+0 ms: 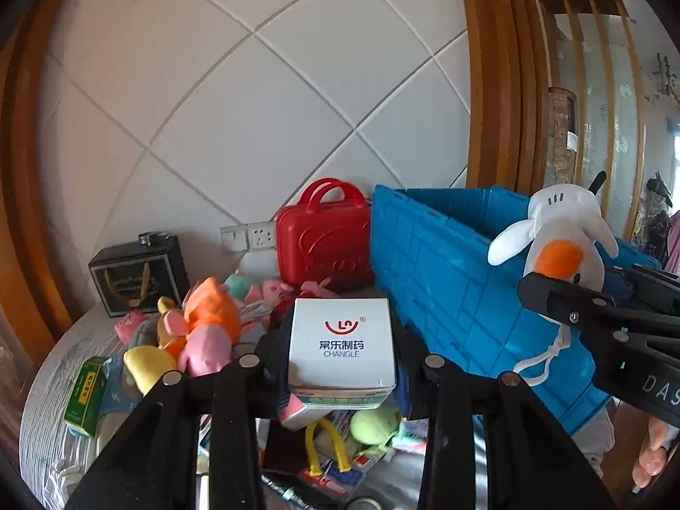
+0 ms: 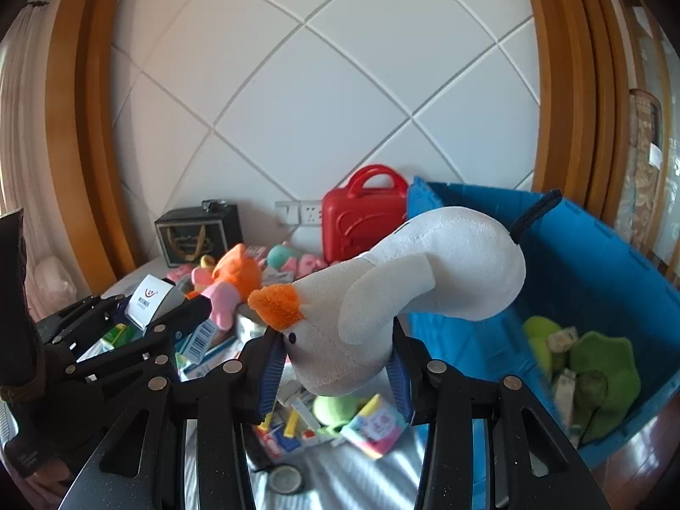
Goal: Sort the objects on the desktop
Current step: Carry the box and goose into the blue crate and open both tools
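Gripping a white cardboard medicine box (image 1: 342,346) at lower centre, the left gripper (image 1: 340,365) is clamped on it; the right gripper (image 2: 335,365) pinches a white plush duck with an orange beak (image 2: 382,297) beside the blue plastic crate (image 2: 595,255). The floppy duck could slip from its narrow pinch. Crate contents blur; the pads are partly hidden.

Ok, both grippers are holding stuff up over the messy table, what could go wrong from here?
1. The right gripper pinches the white plush duck only at its head; the body overhangs and could swing or slip out.
2. The left gripper holds the white medicine box by its sides; it could slip or tilt out onto the toy pile below.
3. The two grippers hang close together beside the blue crate, so they might collide.
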The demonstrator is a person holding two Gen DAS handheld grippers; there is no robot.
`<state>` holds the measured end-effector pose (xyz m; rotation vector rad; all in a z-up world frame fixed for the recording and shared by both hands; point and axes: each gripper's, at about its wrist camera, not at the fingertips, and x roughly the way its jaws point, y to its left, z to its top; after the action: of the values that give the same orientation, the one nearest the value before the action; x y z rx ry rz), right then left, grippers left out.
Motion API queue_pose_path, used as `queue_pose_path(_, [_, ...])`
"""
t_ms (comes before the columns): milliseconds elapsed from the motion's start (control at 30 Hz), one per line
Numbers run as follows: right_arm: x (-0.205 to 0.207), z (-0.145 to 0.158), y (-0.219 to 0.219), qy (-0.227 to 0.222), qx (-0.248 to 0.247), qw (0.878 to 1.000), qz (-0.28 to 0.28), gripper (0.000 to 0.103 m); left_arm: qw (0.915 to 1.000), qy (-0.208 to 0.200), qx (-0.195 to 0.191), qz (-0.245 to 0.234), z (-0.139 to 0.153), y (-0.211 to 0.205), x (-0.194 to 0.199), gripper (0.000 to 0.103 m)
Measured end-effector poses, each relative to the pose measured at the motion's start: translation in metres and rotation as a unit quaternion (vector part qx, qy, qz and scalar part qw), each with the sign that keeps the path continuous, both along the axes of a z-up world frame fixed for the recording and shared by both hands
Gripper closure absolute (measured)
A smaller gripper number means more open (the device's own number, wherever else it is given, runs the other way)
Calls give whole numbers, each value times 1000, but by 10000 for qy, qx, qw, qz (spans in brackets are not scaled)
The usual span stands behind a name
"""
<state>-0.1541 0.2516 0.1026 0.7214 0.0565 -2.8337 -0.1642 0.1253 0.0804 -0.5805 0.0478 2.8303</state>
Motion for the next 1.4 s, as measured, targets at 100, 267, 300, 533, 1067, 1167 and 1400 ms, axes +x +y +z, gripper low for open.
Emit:
queue_pose_path(100, [-10,25,48,269,58,9996,-36,61,9996,238,117,-126,26,54,-11,67])
queue_pose_path(267, [-47,61,141,479,511,9975,-89,61,9996,19,240,-133,64,156,-47,67])
queue_pose_path(300, [-59,65,161,433,605,9972,-120,61,9995,-165,231,-164,69,177,-57,67])
queue_pose_path(533, [-122,50,259,-343,1084,9934,-136,61,9934,-1132,-116,-130,64,288,-84,67])
queue_pose_path(1067, [-133,-16,339,-1367,1182,9832,248,60,9849,-1553,-759,122,23,365,-87,67])
queue_pose_path(1167, [-129,-20,343,-1389,1232,9824,210,60,9833,-1621,-815,163,18,368,-86,67])
queue_pose_path(1400, [-122,-18,352,-1317,1208,9838,167,55,9841,-1530,-875,200,15,367,-76,38])
